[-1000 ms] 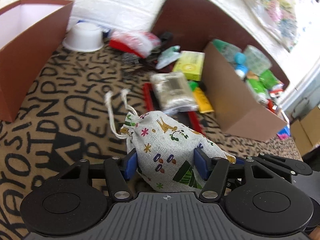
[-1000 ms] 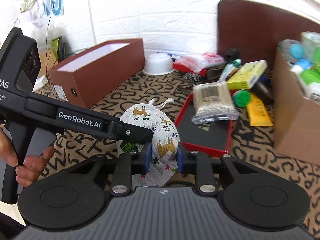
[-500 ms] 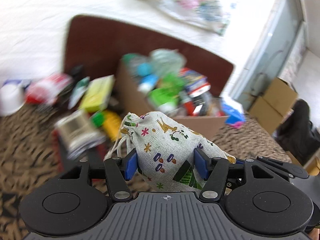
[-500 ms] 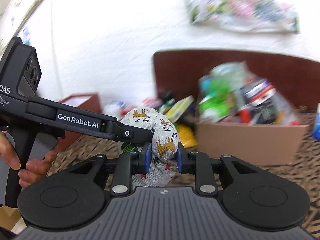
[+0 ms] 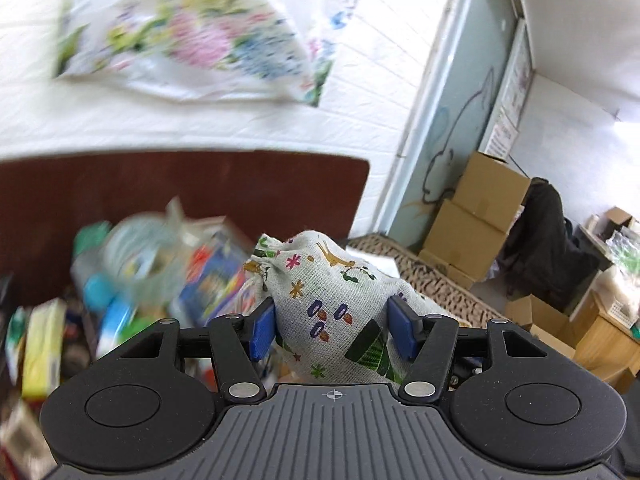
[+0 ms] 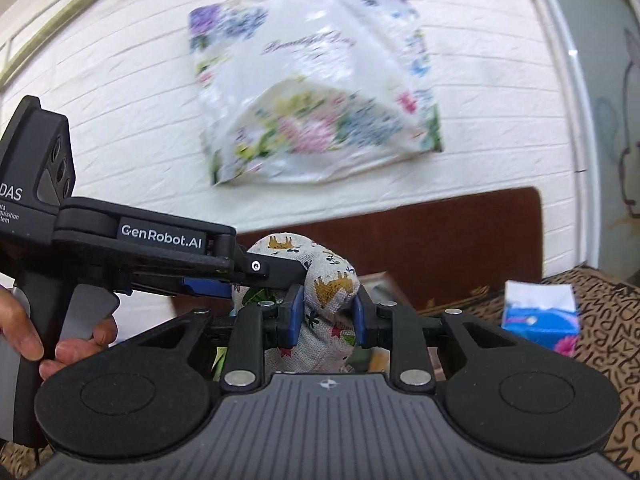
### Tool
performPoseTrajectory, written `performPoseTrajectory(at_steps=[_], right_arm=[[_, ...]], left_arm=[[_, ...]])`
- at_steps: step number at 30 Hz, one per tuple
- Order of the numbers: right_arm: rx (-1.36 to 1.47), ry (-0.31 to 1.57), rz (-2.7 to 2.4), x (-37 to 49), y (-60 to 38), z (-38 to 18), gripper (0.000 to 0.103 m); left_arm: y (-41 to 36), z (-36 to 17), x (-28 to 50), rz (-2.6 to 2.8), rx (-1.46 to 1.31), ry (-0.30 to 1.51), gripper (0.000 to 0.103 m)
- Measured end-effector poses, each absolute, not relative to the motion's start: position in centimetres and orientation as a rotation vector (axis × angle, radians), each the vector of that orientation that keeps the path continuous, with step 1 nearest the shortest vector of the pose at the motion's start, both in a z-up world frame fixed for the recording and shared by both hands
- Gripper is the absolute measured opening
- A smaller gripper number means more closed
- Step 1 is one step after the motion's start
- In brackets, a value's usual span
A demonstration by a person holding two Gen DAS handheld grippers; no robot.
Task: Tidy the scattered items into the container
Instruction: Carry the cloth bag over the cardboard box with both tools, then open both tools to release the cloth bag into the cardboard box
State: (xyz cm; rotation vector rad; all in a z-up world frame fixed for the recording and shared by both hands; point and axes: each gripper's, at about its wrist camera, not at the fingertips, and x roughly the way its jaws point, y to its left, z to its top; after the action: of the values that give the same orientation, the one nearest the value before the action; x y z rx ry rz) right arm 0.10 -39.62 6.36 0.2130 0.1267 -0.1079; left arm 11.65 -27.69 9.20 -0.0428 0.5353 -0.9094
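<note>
Both the left gripper and the right gripper are clamping the printed pouch; only the left wrist view is showing the blurred, crowded box.

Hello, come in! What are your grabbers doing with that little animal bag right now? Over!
Left gripper and right gripper: both shut on the printed pouch. Pouch up in the air, beside the crowded box. Nothing in the way.

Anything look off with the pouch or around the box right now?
One oddity: both grippers clamp the same printed cloth pouch. The left gripper holds its body, the right gripper pinches one end. The pouch looks intact, nothing spilling. The box contents are too blurred to judge.
</note>
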Motion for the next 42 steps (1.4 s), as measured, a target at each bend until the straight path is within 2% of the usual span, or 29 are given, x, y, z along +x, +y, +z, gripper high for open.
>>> performPoseTrajectory(at_steps=[10,11,18,20,21,22,34,35,37,39,42], right_arm=[[0.432,0.143,-0.172,5.3,-46.3,2.2,0.029],[0.446,0.155,-0.173,5.8,-46.6,1.7,0.029],[0.486,0.256,-0.144,9.0,-48.1,-1.7,0.032],[0.476,0.262,-0.139,9.3,-48.1,-2.1,0.034],[0.473,0.260,-0.141,9.3,-48.0,-2.1,0.034],[0.469,0.261,-0.142,9.3,-48.0,-2.0,0.034],[0.459,0.291,-0.121,9.2,-47.0,-1.9,0.036],[0.468,0.294,-0.126,9.2,-47.1,-1.9,0.037],[0.462,0.298,-0.152,9.0,-47.1,-1.9,0.057],[0.456,0.294,-0.160,8.7,-46.9,-1.8,0.069],[0.447,0.278,-0.169,8.2,-46.6,-1.5,0.080]], left_arm=[[-35.5,7.2,18.7,-0.890,0.039,0.572,0.062],[-35.8,6.8,19.5,-0.888,0.032,0.589,0.067],[-36.5,3.2,22.5,-0.843,0.032,0.676,0.066],[-36.1,3.1,22.8,-0.842,0.011,0.667,0.072],[-35.9,3.2,22.8,-0.843,0.001,0.656,0.081],[-35.7,3.4,22.7,-0.843,-0.005,0.639,0.084],[-34.9,5.0,19.5,-0.885,0.061,0.545,0.089],[-34.9,4.9,19.3,-0.886,0.067,0.548,0.089],[-34.9,4.6,19.1,-0.886,0.084,0.548,0.090],[-34.8,4.4,19.0,-0.881,0.091,0.554,0.090],[-34.6,4.3,19.0,-0.875,0.081,0.567,0.090]])
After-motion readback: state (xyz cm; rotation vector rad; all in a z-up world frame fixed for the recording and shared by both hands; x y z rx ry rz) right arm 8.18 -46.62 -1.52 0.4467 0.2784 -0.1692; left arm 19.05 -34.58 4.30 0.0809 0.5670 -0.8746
